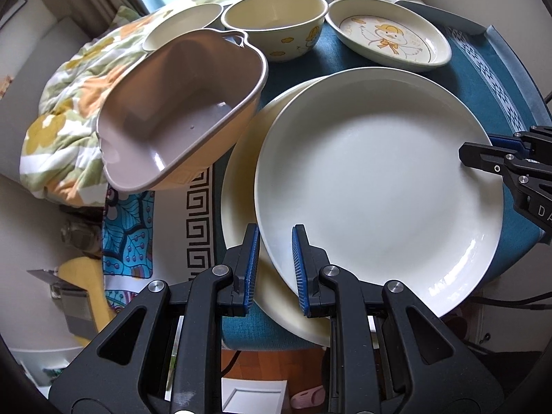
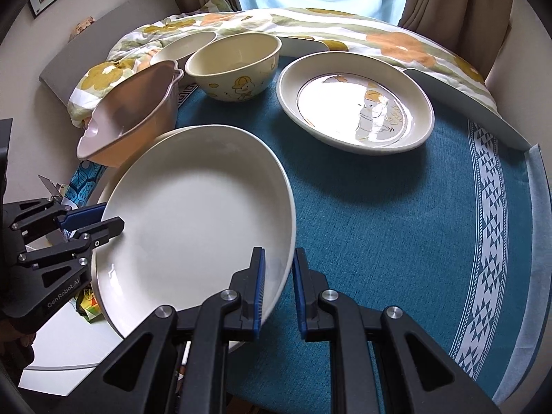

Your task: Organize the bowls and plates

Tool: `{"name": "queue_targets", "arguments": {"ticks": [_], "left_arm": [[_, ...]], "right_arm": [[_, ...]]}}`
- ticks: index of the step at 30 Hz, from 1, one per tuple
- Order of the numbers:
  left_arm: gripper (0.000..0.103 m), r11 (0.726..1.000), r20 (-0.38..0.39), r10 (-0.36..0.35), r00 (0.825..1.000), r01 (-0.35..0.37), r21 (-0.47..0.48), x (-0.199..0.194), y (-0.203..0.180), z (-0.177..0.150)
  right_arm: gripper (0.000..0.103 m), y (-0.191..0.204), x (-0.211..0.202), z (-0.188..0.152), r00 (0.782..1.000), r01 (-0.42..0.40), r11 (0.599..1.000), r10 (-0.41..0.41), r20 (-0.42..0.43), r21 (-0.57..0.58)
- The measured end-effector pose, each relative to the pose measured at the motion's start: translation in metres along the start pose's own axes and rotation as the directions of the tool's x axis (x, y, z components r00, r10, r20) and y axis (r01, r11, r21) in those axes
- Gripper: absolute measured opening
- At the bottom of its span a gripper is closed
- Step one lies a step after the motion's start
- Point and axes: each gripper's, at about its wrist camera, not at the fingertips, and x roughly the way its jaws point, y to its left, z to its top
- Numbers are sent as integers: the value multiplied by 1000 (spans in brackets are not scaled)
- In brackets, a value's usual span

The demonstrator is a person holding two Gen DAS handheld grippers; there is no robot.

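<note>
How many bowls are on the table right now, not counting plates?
2, possibly 3. The tan handled bowl sits at the left edge, and the duck-print bowl stands at the back. The cream dish behind them is partly hidden; bowl or plate, I cannot tell.

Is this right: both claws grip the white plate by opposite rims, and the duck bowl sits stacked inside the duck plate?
Not quite. The left claw and right claw do grip the white plate by opposite rims, but the duck bowl stands on the blue cloth beside the duck plate, not inside it. The right wrist view shows the gap between them.
</note>
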Motion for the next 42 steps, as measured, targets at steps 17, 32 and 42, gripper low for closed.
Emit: {"name": "queue_targets", "arguments": {"ticks": [17, 32, 42], "left_arm": [[17, 999, 14, 41, 999, -42, 14, -7, 2, -1], [17, 992, 225, -124, 966, 129, -8, -96, 10, 54], [103, 971, 308, -203, 929, 232, -61, -109, -10, 116]], "right_arm": [[15, 8, 2, 2, 998, 57, 998, -57, -5, -39], [15, -22, -70, 27, 990, -21, 992, 4, 140, 120], [103, -83, -121, 54, 959, -28, 982, -27, 282, 189]]}}
